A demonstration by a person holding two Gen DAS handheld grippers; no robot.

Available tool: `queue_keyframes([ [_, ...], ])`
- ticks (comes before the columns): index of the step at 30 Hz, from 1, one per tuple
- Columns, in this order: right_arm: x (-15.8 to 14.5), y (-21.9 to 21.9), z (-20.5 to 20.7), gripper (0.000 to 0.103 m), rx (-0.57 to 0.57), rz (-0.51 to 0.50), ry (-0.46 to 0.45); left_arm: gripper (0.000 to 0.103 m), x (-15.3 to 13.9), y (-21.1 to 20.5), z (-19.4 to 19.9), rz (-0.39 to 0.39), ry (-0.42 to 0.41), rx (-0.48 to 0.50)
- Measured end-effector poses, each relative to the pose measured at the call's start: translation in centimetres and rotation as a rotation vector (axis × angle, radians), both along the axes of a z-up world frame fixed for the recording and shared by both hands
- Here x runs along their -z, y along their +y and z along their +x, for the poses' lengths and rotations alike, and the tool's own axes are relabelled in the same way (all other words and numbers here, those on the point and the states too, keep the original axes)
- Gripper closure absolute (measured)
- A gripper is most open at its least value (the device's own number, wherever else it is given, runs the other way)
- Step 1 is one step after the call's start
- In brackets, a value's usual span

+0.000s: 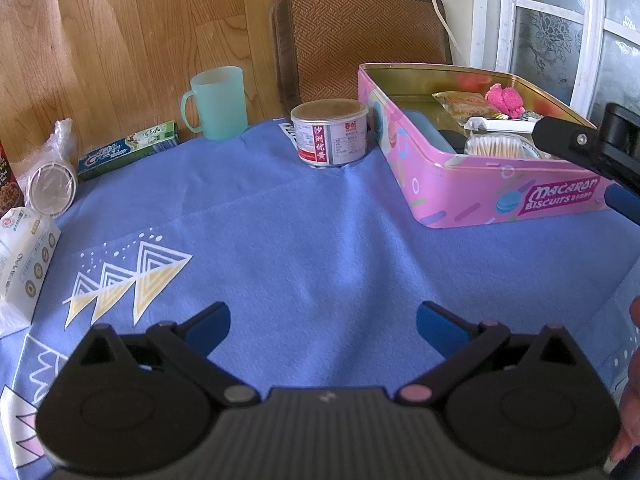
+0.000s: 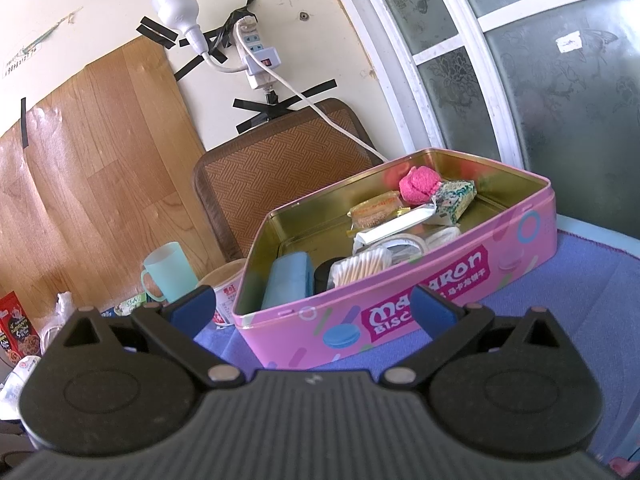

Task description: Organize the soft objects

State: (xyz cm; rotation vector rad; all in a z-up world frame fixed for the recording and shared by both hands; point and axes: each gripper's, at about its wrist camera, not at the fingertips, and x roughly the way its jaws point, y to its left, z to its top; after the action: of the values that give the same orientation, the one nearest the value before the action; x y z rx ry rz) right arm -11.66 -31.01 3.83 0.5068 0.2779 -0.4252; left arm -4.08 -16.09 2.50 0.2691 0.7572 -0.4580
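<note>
Pink fluffy ball (image 2: 419, 184) lies in the far corner of the pink tin (image 2: 460, 280), just beside a green-patterned packet (image 2: 456, 196); it is roundish, so no clear long axis shows. Cotton swabs (image 2: 362, 266) lie in the tin's near part. Left claw (image 1: 323, 320) is wide open and holds nothing, above the blue cloth (image 1: 300, 220) on the counter. Right claw (image 2: 314, 306) is also wide open and empty, before the tin. Only the left view shows the can (image 1: 330, 132) fully; only the right view shows the light bulb (image 2: 178, 10).

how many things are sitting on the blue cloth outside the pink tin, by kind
Cups: 1, the green mug
Cans: 1, the red-label can
Cartons and packs: 3, the toothpaste box, the tissue pack, the red snack box
Bagged items: 1, the plastic-wrapped roll
Total: 6
</note>
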Motion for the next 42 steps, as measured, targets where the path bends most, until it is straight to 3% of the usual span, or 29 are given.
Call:
queue_keyframes([
  [42, -0.07, -0.1, 0.11, 0.0, 0.003, 0.003, 0.0, 0.0, -0.05, -0.06, 0.09, -0.002, 0.011, 0.024],
])
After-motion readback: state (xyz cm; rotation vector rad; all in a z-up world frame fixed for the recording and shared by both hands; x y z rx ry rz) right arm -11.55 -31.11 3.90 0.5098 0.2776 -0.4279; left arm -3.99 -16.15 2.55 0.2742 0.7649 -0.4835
